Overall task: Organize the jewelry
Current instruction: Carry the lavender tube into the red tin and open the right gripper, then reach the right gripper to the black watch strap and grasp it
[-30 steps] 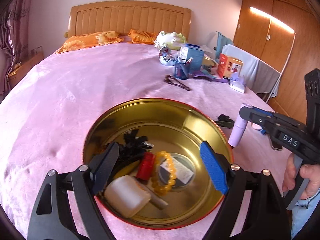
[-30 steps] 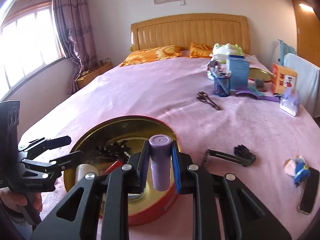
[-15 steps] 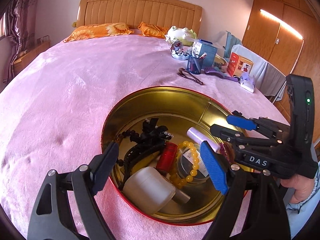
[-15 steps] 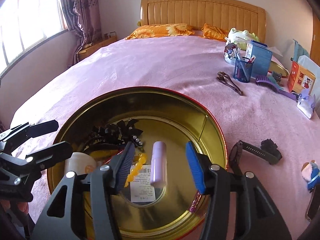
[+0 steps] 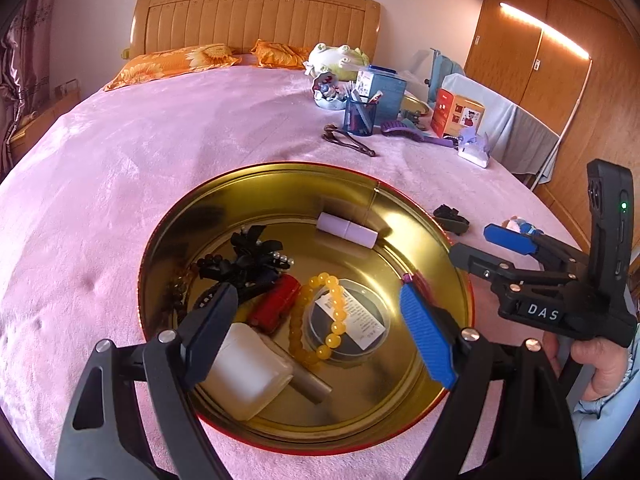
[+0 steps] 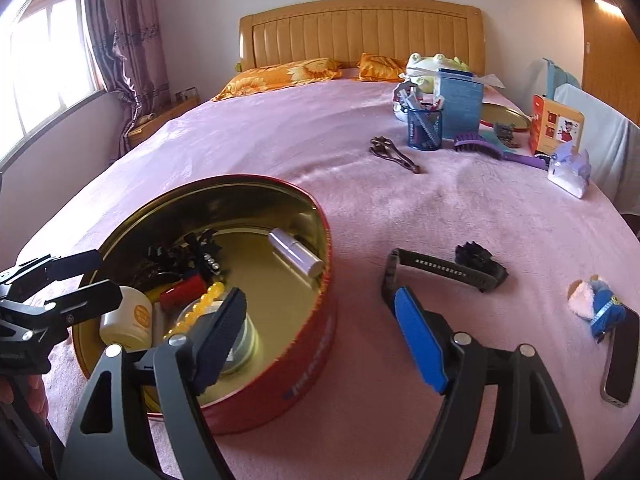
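Smooth lilac tube [image 5: 347, 230] in round gold-lined tin [image 5: 280, 178], fuzzy pink blanket [image 5: 120, 168]

Open pink bedspread [image 6: 280, 152] is left far of the tin [image 6: 316, 320]; passage on the right is narrowed by a watch [image 6: 440, 270] and phone [image 6: 622, 356].

Bright daylight from window [image 6: 44, 68]; wardrobe [image 5: 532, 40] glare; fisheye-warped, dark corners.

Pink bedspread [image 6: 280, 148], mesh pen cup [image 6: 425, 130] (full), purple hairbrush [image 6: 484, 147], phone [image 6: 622, 358]
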